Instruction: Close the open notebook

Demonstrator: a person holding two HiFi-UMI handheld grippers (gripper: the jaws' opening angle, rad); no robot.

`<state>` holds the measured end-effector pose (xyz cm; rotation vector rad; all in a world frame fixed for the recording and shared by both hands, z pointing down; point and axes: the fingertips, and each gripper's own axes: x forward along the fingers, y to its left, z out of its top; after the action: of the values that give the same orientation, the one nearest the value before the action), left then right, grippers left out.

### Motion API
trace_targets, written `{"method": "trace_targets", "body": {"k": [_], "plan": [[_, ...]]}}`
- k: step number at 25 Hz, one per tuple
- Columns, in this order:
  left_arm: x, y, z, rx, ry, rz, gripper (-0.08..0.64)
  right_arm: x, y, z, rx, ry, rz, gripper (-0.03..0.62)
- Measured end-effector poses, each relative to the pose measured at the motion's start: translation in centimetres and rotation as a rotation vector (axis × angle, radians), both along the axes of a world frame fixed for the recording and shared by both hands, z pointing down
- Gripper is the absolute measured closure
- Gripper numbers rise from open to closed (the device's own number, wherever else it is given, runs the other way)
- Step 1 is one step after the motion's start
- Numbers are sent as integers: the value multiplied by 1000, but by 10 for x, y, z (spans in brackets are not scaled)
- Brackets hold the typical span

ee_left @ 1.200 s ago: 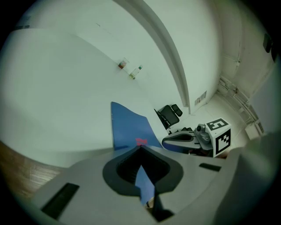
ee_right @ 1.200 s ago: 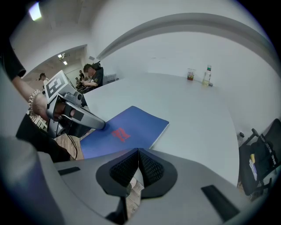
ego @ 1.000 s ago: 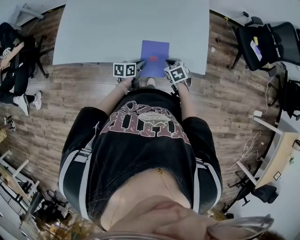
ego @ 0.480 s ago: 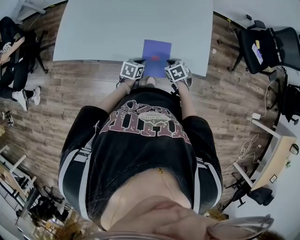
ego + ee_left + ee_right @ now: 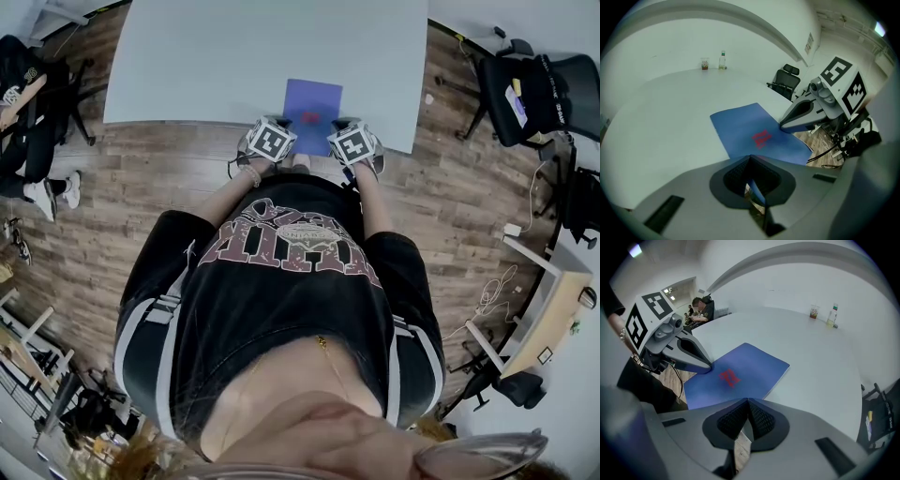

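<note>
Left tongs clamped, sliver of blue notebook corner in jaws; right tongs closed, empty. Notebook likely light, thin, floppy; pinch free edge.

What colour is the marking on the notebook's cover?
It is a red marking on the closed blue notebook; it shows clearest in the right gripper view.

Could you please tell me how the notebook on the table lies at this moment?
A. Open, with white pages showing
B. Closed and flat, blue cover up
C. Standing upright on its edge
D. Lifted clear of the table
B: the notebook lies flat on the table with its blue cover and red mark facing up, and no pages show.
</note>
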<state>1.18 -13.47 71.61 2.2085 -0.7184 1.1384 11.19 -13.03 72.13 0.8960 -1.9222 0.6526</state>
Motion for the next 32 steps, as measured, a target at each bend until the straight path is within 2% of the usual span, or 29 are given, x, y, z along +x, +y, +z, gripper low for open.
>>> {"method": "trace_targets", "body": {"k": [11, 15, 22, 28, 32], "plan": [[2, -1, -3, -18, -16, 91, 512, 0, -2, 1, -28, -2, -12, 572], [-1, 2, 3, -31, 16, 66, 512, 0, 1, 0, -52, -12, 7, 572], [-4, 2, -2, -43, 70, 26, 512, 0, 1, 0, -41, -24, 37, 572], [-6, 3, -7, -15, 112, -3, 512, -1, -2, -11, 13, -52, 76, 572], [1, 4, -21, 18, 139, -1, 512, -6, -3, -26, 71, -63, 61, 573]]}}
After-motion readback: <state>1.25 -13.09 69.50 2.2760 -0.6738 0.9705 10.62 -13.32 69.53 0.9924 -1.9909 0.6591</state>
